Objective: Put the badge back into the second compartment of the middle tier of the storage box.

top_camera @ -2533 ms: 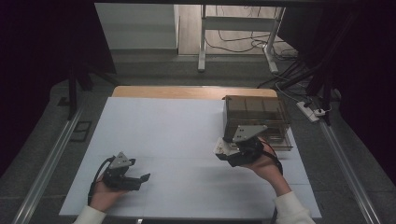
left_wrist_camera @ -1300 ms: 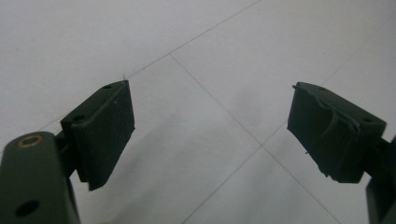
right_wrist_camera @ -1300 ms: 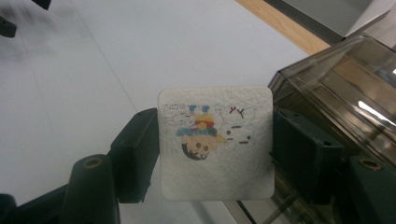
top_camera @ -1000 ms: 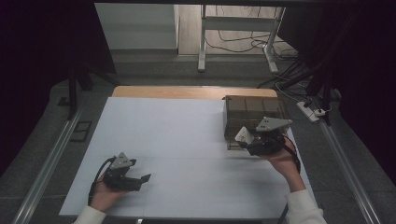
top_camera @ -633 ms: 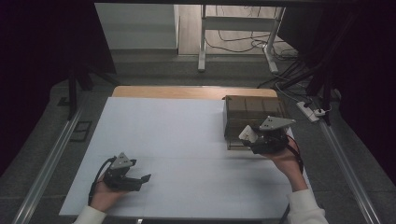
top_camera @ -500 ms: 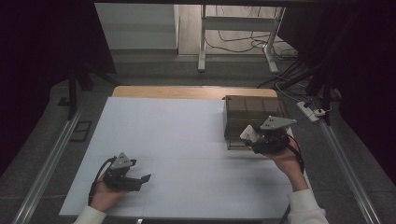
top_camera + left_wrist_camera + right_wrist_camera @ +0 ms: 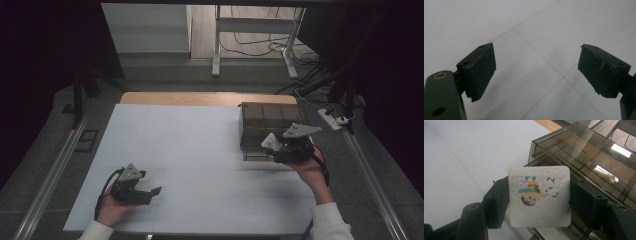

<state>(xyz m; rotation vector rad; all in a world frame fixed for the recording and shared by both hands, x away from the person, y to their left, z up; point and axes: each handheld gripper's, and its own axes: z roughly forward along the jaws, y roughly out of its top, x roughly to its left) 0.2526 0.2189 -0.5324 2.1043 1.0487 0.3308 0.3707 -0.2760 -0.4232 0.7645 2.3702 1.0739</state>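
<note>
The right gripper (image 7: 539,202) clamps a square white coaster (image 7: 539,196) by two opposite edges, printed cartoon face toward its camera, and holds it clear of the worktop (image 7: 200,150) at the near side of a smoked clear box (image 7: 272,125). The box stands at the worktop's far right corner; in the high view the right gripper (image 7: 285,146) sits just against its near wall. The left gripper (image 7: 536,72) rests near the worktop's near left corner with jaws spread wide and nothing between them; in the high view it (image 7: 140,192) lies low on the surface, well apart from the box. Risk: the grip bears on the coaster's thin edges alone, so a knock against the box rim or wall would likely twist the coaster out of the jaws or drop it outside the box. The box looks light and could slide toward the worktop's far right edge if pushed. The worktop is a white sheet with faint seam lines, over a wooden board exposed along the far edge. Beyond it is a dim room with grey floor, a white frame's legs, loose cables and a power strip (image 7: 332,119) at right.
</note>
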